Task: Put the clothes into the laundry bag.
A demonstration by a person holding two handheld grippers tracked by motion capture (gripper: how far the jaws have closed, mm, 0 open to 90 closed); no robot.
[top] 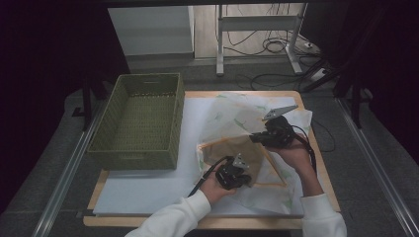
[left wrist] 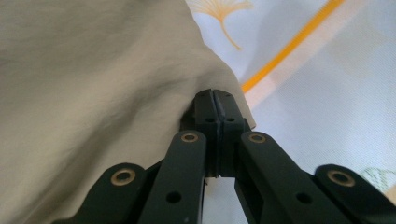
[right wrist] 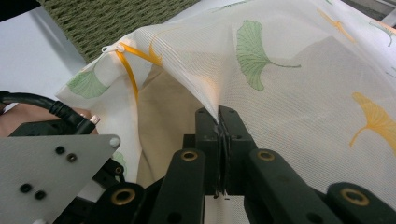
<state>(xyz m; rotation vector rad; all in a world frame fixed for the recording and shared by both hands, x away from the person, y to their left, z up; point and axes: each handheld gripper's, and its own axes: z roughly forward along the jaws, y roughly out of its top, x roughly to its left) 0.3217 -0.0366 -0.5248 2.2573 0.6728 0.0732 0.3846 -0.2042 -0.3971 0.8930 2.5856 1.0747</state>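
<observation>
Laboratory recording bay: wooden-edged table (top: 316, 163) enclosed by black curtains (top: 44, 74), with loose black floor cables (top: 276, 47) and a grey metal stand frame (top: 257, 29) behind.

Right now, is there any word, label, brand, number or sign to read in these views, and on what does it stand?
None: no readable text in any view.
The mesh laundry bag carries printed ginkgo leaves and orange trim, no lettering.
The beige cloth, the woven basket and both grippers, left and right, bear no legible markings.
</observation>
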